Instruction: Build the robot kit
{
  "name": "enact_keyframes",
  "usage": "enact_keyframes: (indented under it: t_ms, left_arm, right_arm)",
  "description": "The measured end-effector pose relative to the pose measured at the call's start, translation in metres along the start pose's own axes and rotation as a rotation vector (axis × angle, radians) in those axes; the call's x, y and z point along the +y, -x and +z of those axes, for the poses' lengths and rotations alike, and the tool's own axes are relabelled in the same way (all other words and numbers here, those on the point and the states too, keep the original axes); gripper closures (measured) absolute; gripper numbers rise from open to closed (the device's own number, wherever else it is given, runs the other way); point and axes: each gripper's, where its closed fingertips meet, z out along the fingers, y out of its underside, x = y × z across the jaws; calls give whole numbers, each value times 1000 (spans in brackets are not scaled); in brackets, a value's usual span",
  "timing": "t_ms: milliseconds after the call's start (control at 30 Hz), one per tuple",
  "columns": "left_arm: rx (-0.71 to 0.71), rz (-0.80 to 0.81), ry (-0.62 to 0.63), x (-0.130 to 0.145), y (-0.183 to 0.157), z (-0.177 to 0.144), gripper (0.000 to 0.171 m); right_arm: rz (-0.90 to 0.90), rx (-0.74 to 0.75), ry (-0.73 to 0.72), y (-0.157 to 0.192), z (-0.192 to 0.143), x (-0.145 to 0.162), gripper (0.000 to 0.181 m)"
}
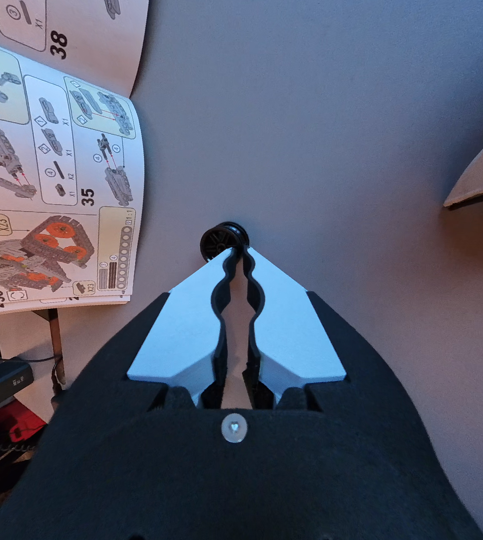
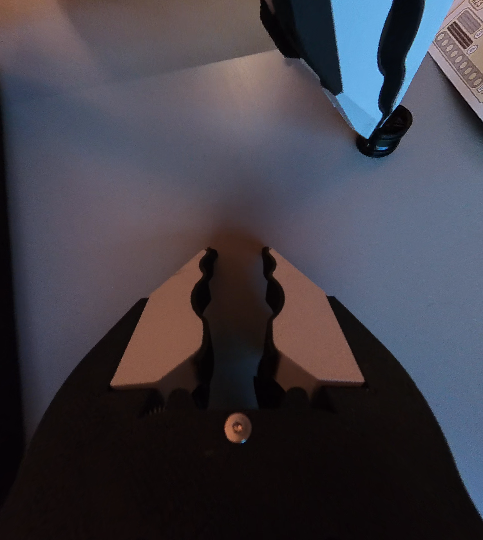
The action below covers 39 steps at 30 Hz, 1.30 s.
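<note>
Left gripper [image 1: 238, 248], white wedges lined with wavy black pads, pinching small black spoked plastic wheel [image 1: 220, 241] down on smooth grey table [image 1: 322, 131]. Right gripper [image 2: 238, 249] spread, empty, near bare tabletop. Open printed instruction booklet [image 1: 59, 175] with numbered assembly diagrams left of wheel.

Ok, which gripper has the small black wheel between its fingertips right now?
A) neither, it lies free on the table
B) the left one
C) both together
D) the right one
B. The left gripper is pinched on the small black wheel at its fingertips, seen also from the right wrist view, while the right gripper stands open over bare grey table with nothing between its fingers.
</note>
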Motion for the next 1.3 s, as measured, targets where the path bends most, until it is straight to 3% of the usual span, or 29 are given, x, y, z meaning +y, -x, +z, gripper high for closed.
enact_keyframes:
  t_ms: [67, 167, 300, 433, 567, 667, 833, 933, 1067, 1167, 1300]
  left_arm:
    - [-2, 1, 0, 1, 0, 0, 169]
    - [-17, -21, -16, 1, 4, -2, 151]
    - [-10, -116, -125, -5, 11, -21, 140]
    - [-28, -267, -301, -3, 23, -58, 140]
    - [-114, -440, -434, 26, 47, -112, 137]
    - [-172, -517, -476, 68, 60, -152, 124]
    - [-321, -728, -351, 190, 88, -192, 116]
    - [-270, -874, -230, 263, 78, -196, 115]
    - [-216, -976, 22, 349, 49, -184, 121]
    - [-221, -970, 158, 387, 36, -174, 133]
    - [-122, -955, 162, 392, 32, -150, 143]
  right_arm:
    - [0, -1, -2, 1, 0, 0, 146]
    - [0, -4, -4, 1, 0, 0, 145]
    - [0, -7, -7, 2, 0, 0, 144]
    - [1, -11, -14, 2, 0, 0, 144]
    - [2, -13, -19, 2, 1, -1, 143]
    - [4, -17, -22, 3, 1, -1, 142]
    - [0, -16, -25, 3, 1, -1, 142]
    - [6, -23, -28, 2, 1, -2, 143]
    - [16, -34, -32, 2, 1, -2, 143]
    - [-2, -16, -29, 2, 2, -2, 143]
    - [5, -20, -30, 1, 3, -3, 144]
